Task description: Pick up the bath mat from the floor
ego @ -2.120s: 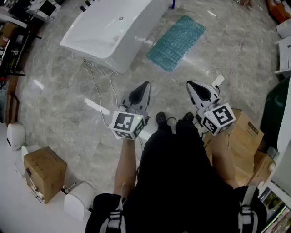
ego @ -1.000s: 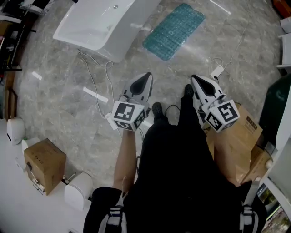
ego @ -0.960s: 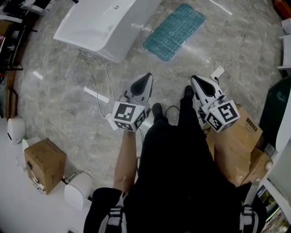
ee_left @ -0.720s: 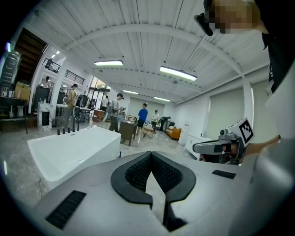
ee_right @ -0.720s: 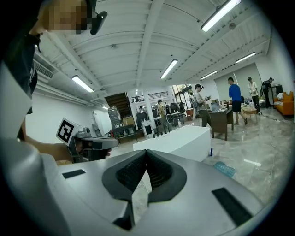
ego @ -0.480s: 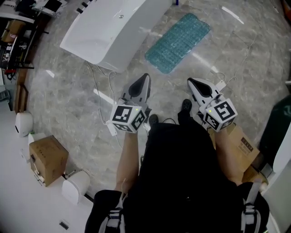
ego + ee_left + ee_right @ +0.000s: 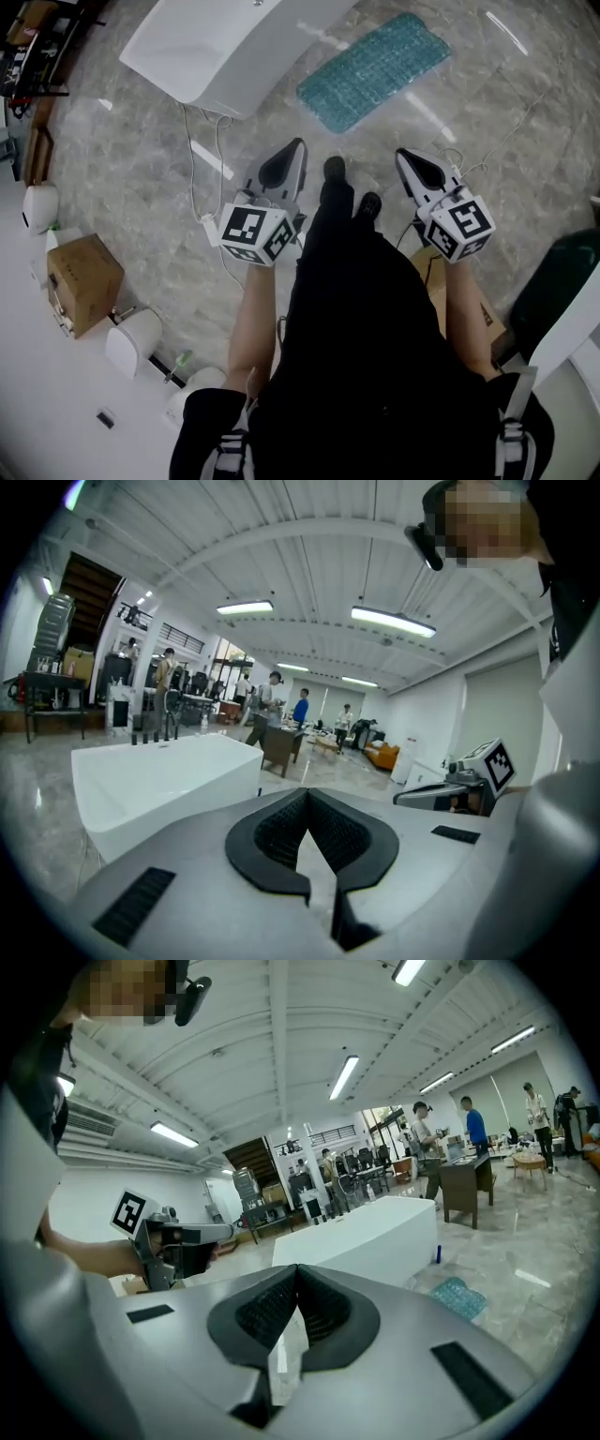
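Jaws sit clenched and empty on left gripper [image 7: 299, 143] and right gripper [image 7: 399, 153]; bath mat [image 7: 373, 71], upper centre, looks limp, light: pinch its near edge

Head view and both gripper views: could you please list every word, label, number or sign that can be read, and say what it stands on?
No text can be read in any view.
Cardboard box at the left: a small mark on its side, too small to read.
Cardboard box by the right arm: dark print, blurred, unreadable.
Marker cubes: black-and-white square patterns only, no letters or digits.
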